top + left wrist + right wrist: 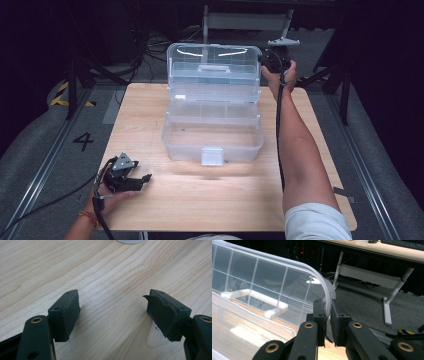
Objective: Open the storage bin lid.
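Observation:
A clear plastic toolbox (212, 137) stands open in the middle of the wooden table (200, 200). Its lid (214, 65) is raised at the back, with a white handle (255, 296) on it. My right gripper (269, 59) is at the lid's upper right corner. In the right gripper view the lid's curved rim (325, 293) runs down between the jaws, and my right gripper (328, 315) is shut on it. My left gripper (144, 181) rests low over the table near the front left corner. Seen in its own view, my left gripper (112, 310) is open over bare wood.
A white latch (212, 155) hangs on the box's front wall. Behind the table are a white desk frame (392, 292) and cables on the dark floor. A floor rail (45, 165) with a "4" mark runs along the left.

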Action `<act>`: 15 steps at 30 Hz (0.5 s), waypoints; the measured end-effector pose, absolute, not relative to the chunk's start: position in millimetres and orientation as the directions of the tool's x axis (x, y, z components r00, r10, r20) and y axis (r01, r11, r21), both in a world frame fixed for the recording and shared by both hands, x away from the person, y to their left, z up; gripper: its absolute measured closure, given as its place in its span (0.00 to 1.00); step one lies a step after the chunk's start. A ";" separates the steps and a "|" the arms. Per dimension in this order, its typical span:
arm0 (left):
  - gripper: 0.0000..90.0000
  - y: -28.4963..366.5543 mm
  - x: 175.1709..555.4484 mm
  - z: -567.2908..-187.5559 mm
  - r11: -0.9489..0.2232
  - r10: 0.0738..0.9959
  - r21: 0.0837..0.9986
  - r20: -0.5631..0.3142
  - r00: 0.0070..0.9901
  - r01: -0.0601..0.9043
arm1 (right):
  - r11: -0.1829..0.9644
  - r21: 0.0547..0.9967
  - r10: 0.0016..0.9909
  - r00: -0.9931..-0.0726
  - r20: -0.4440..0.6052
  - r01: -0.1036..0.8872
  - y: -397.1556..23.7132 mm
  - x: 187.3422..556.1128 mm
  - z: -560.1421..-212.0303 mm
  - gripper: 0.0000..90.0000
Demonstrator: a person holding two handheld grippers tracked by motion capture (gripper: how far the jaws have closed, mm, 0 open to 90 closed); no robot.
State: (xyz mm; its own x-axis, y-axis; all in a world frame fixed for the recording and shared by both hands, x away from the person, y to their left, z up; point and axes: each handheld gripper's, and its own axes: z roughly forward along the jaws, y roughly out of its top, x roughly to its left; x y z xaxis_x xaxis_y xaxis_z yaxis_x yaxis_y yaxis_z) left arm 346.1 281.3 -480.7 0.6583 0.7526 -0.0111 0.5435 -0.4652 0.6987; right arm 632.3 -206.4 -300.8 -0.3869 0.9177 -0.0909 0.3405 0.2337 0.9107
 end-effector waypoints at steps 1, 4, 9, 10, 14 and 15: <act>0.30 281.3 346.1 -480.8 -0.464 0.753 0.699 -0.012 0.658 0.544 | 0.235 0.910 0.918 -0.386 -0.092 0.342 -206.3 632.9 -301.1 0.93; 0.30 281.6 346.5 -480.6 -0.469 0.753 0.700 -0.003 0.658 0.539 | 0.240 0.908 0.918 -0.384 -0.097 0.344 -205.1 635.4 -301.9 0.93; 0.30 281.6 346.8 -480.6 -0.470 0.749 0.698 -0.008 0.663 0.540 | 0.237 0.906 0.918 -0.387 -0.090 0.351 -205.7 639.7 -304.8 0.92; 0.30 281.5 346.8 -480.6 -0.470 0.749 0.698 -0.009 0.662 0.540 | 0.237 0.906 0.918 -0.387 -0.090 0.351 -205.7 639.7 -304.8 0.92; 0.30 281.5 346.5 -480.6 -0.468 0.751 0.697 -0.011 0.660 0.544 | 0.251 0.902 0.917 -0.383 -0.107 0.350 -204.4 643.7 -307.6 0.92; 0.30 281.4 346.4 -480.5 -0.467 0.752 0.696 -0.011 0.659 0.545 | 0.251 0.902 0.917 -0.384 -0.106 0.351 -204.4 645.0 -308.5 0.92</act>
